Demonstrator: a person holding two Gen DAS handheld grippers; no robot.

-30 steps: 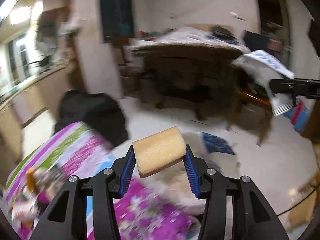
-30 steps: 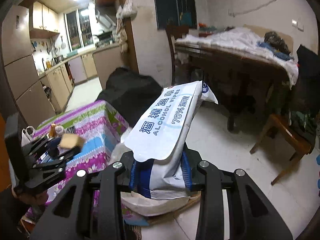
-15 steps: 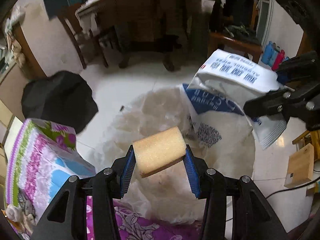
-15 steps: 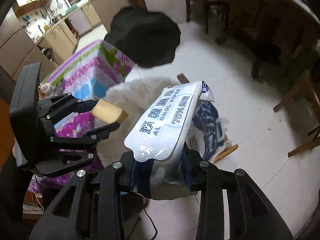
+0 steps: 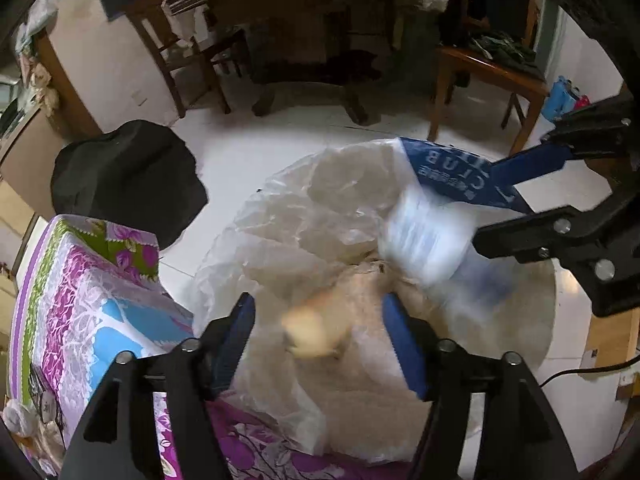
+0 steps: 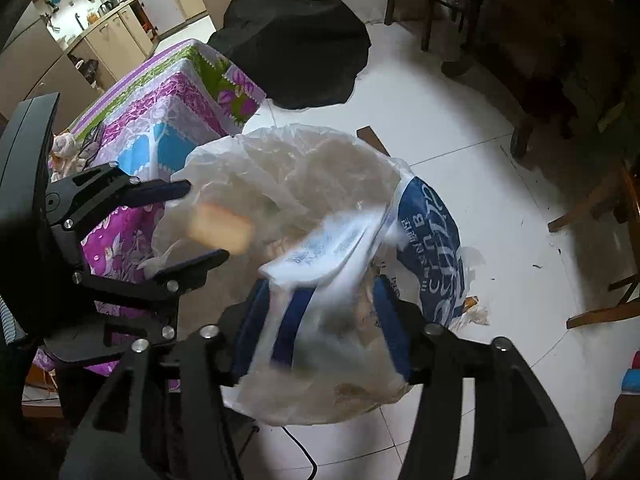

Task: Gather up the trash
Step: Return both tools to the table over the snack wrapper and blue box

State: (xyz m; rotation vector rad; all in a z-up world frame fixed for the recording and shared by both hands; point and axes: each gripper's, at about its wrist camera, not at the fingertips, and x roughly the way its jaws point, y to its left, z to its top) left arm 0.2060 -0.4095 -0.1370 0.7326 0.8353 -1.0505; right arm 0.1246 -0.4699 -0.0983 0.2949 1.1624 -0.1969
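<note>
A translucent white trash bag (image 5: 320,216) (image 6: 296,168) with a blue printed side stands open on the floor below both grippers. My left gripper (image 5: 320,332) (image 6: 200,224) points down over the bag's mouth and its jaws are opening. The yellow sponge (image 5: 316,330) (image 6: 220,224) is a blur between the blue pads, touching neither. My right gripper (image 6: 324,320) (image 5: 484,204) is opening too. The white alcohol-wipes pack (image 6: 320,248) (image 5: 428,232) is blurred and tilts out of it toward the bag, clear of the right pad.
A table with a purple floral cloth (image 5: 100,300) (image 6: 168,104) sits just left of the bag. A black cover (image 5: 128,180) lies on the white tile floor behind it. A dark wooden table (image 5: 304,40) and chairs (image 5: 488,68) stand further back. A cable (image 6: 300,452) runs under the bag.
Both grippers have sunk and tipped down over the bag. Their jaws have spread, and the sponge and the wipes pack, gripped before, have come loose and blur toward the bag.
</note>
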